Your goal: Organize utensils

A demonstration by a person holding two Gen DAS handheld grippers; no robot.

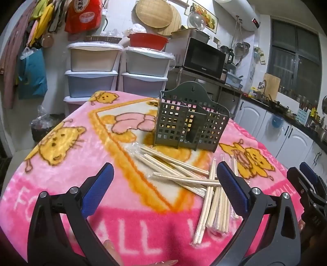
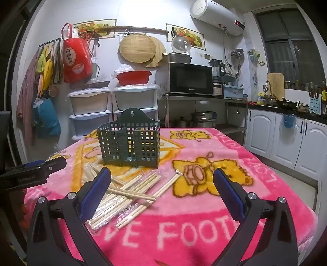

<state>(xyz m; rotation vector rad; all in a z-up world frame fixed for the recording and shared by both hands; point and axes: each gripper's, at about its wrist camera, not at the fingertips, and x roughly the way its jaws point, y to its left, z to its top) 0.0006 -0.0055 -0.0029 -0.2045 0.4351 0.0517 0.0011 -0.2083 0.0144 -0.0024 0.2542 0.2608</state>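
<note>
Chopsticks (image 1: 184, 180): light, stiff, slippery sticks (some film-wrapped) heaped before the holder (image 1: 190, 120); grip one mid-length. Left gripper (image 1: 165, 180) and right gripper (image 2: 162, 184) fingers released, empty

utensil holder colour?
Dark green holder, square-hole grid walls; clearest in the right wrist view.

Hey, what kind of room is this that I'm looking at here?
Most likely a home kitchen. A microwave sits on a metal shelf, a counter with white cabinets and a tap runs along the right, and a water heater hangs on the wall. The blanket-covered table holds chopsticks and a green utensil holder.
</note>
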